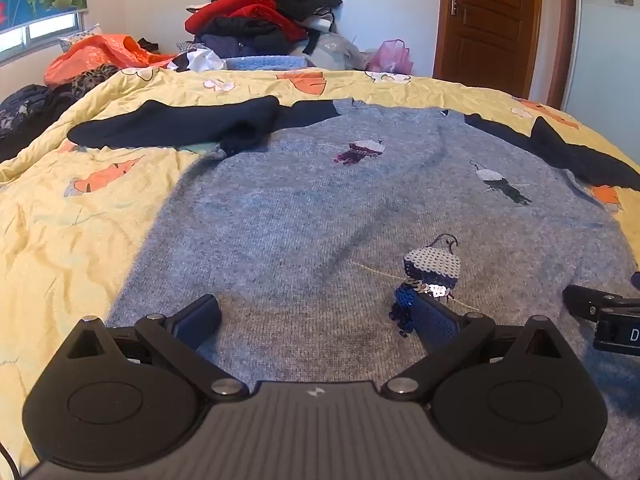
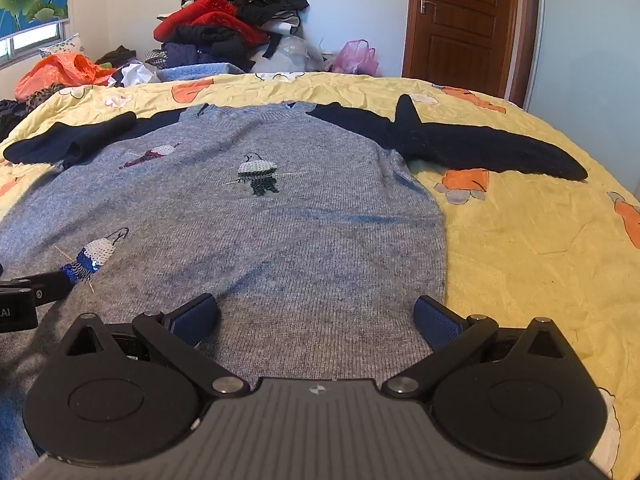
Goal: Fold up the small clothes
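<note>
The grey sweater (image 2: pixel 256 240) lies flat on the yellow quilt (image 2: pixel 520 240), hem towards the near edge of the bed, neckline towards the far edge, dark sleeves flung out to either side. Its long axis runs straight away from both grippers, so everything to be folded lies ahead of them.

Left gripper (image 1: pixel 316 320): fingers wide apart, nothing between them, sitting over the hem area with a sequinned motif (image 1: pixel 430 268) just by its right finger. Right gripper (image 2: pixel 316 318): fingers equally spread, empty, also low over the hem, its right finger just beside the sweater's right side edge. The two tools are close together, side by side.

The right sleeve (image 2: pixel 480 148) stretches out flat towards the right edge of the bed, well clear of the body; the right hand is plainly the nearer one for it. The left sleeve (image 1: pixel 176 124) is bunched and doubled over near the shoulder, on the left hand's side.

My read: no fold is made yet. Each gripper looks placed for a lower corner, or for reaching forward to its own sleeve.

A heap of clothes (image 2: pixel 232 28) sits beyond the far edge, untouched.
</note>
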